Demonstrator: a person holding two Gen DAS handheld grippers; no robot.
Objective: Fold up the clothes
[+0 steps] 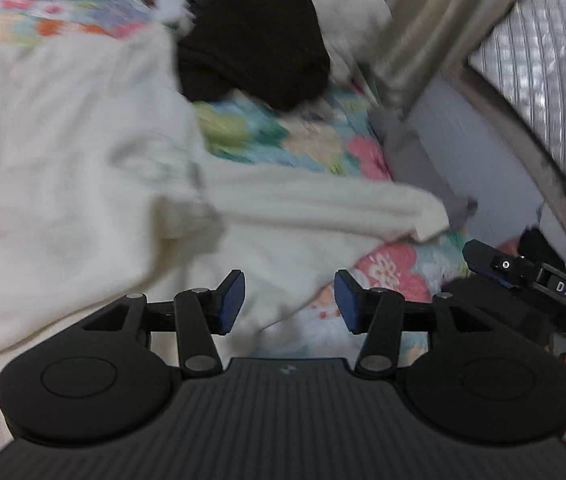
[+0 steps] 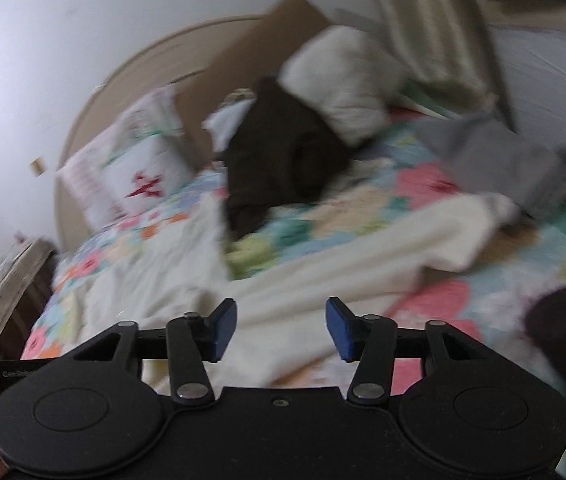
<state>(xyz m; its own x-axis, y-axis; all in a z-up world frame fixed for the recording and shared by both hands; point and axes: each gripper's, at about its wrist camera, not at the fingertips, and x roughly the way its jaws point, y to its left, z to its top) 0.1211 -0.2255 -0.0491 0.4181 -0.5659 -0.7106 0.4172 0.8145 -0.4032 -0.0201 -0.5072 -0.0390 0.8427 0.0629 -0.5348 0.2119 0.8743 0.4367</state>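
Note:
A cream long-sleeved garment (image 1: pixel 63 152) lies spread on a floral bedspread (image 1: pixel 251 136), one sleeve (image 1: pixel 323 204) stretched to the right. It also shows in the right wrist view (image 2: pixel 303 280). My left gripper (image 1: pixel 289 302) is open and empty just above the garment's lower edge. My right gripper (image 2: pixel 281 330) is open and empty above the same garment; its body shows at the right of the left wrist view (image 1: pixel 531 276). A dark brown garment (image 1: pixel 255 40) (image 2: pixel 283 152) lies bunched farther up the bed. A grey garment (image 2: pixel 503 164) lies at the right.
A white pillow with a red mark (image 2: pixel 131 168) and a cream cushion (image 2: pixel 343 76) sit at the head of the bed by a curved headboard (image 2: pixel 83 120). A nightstand (image 2: pixel 11 280) stands at the left. A wall and window frame (image 1: pixel 523 140) border the bed's right side.

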